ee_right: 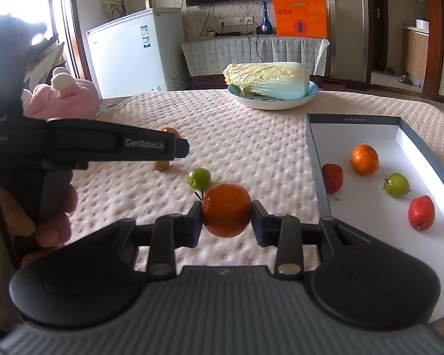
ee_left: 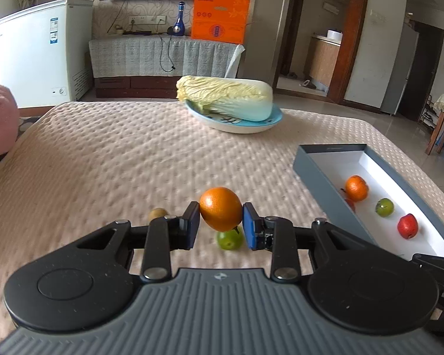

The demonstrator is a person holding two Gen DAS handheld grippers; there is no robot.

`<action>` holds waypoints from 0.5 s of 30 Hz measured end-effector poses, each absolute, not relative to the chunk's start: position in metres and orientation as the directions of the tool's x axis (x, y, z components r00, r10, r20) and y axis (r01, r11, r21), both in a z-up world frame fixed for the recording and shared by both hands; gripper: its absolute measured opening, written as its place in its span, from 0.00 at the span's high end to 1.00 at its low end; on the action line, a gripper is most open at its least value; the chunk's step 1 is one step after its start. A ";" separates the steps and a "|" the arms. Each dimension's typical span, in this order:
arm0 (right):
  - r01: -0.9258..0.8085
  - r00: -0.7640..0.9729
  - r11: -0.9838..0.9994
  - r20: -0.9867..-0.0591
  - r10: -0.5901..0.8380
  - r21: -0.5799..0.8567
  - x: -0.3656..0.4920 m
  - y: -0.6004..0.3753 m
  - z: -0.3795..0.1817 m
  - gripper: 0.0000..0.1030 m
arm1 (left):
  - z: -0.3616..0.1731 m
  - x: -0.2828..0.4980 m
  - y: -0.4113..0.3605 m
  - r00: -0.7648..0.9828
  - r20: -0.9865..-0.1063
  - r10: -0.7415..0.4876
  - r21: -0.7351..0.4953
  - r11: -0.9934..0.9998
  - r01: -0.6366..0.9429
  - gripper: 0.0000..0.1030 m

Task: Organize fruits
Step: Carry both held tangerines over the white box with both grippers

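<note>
In the left wrist view my left gripper is shut on an orange, held above the quilted cloth. Under it lie a green fruit and, to the left, a brown fruit. My right gripper is shut on a second orange just left of the grey box. The box holds an orange, a green fruit and two red fruits. The left gripper reaches in from the left, half hiding its orange.
A blue plate with a cabbage stands at the far side of the table. A pink plush toy sits at the left edge. A hand grips the left gripper's handle. A white freezer stands behind the table.
</note>
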State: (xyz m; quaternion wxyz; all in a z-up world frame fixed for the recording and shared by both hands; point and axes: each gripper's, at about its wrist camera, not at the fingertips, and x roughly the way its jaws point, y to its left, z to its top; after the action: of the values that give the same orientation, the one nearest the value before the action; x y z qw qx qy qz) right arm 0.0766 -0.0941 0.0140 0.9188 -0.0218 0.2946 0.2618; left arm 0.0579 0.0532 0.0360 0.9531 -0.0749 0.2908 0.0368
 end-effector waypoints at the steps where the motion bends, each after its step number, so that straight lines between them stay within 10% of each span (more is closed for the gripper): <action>1: -0.493 0.691 0.862 -0.551 0.468 0.114 0.077 -0.096 0.015 0.64 | 0.036 0.059 0.050 0.828 -0.560 0.023 -0.121 0.987 -0.110 0.65; 15: -0.491 0.702 0.863 -0.534 0.472 0.119 0.074 -0.116 0.025 0.64 | 0.039 0.066 0.024 0.832 -0.555 -0.007 -0.124 0.989 -0.074 0.65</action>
State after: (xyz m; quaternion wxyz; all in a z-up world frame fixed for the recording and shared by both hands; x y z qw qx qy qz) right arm 0.0736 -0.1164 0.0249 0.9222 -0.0163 0.2846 0.2611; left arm 0.0662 0.0242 0.0391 0.9544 -0.0705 0.2897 0.0175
